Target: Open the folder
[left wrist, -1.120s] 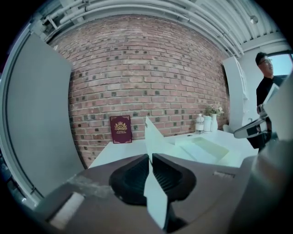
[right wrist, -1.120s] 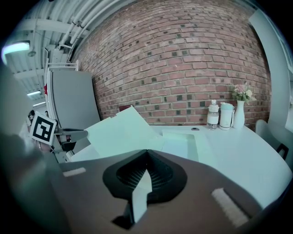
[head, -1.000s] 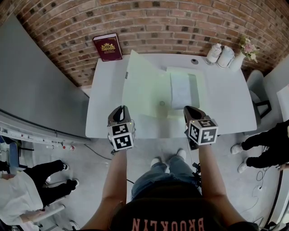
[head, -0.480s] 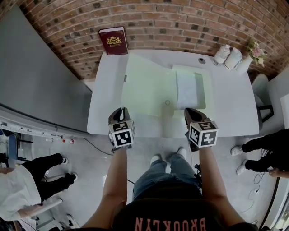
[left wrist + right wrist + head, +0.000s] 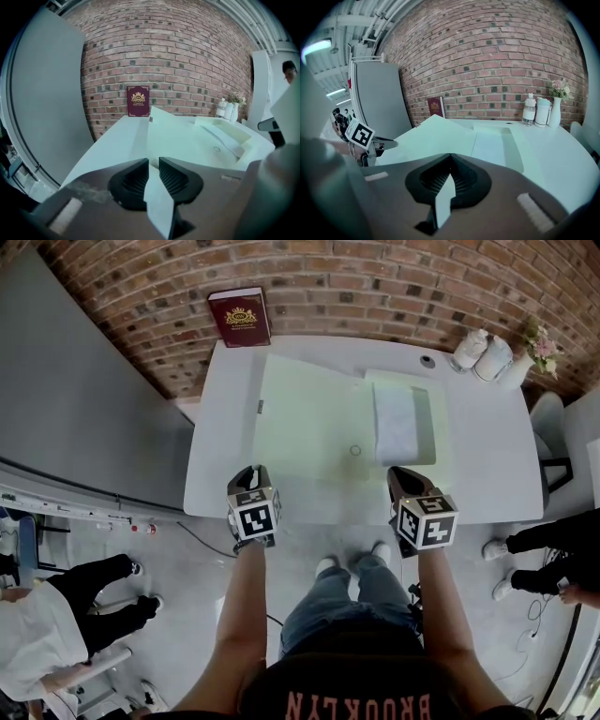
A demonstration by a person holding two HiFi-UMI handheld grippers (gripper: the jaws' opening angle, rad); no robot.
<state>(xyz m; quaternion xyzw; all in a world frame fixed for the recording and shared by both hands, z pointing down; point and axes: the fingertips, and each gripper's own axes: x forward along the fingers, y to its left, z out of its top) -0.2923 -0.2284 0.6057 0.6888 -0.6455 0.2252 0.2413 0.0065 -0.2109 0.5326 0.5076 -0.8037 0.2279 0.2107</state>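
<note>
Folder [image 5: 319,427] lay open & flat mid-tabletop, pale green, spanning from just inside the far edge almost to the near edge. Bare white table [image 5: 223,456] was left as a strip along the left edge, a wider area on the right side, and a thin margin at the far edge. Grey panel [image 5: 84,409] stood off the left edge, brick wall right behind the far edge. Maroon book [image 5: 240,316] stood upright at the far left corner against the wall. At the far right corner stood 2 white bottles [image 5: 469,348] and a vase [image 5: 525,367] w/ pink flowers in it; a cable grommet [image 5: 427,360] sat just beside them. The folder's R half had a pocket holding white sheets [image 5: 396,423]; its L cover was blank, w/ a small ring [image 5: 354,450] near the centre fold. L gripper [image 5: 251,474] sat at the near edge by the folder's near left corner, its jaws apart by a narrow gap and just been opening, nothing pinched between the pads. R gripper [image 5: 405,476] sat at the near edge by the folder's R half, its jaws pressed together at the tips, nothing visible between them. Both were tilted down toward the tabletop.
</note>
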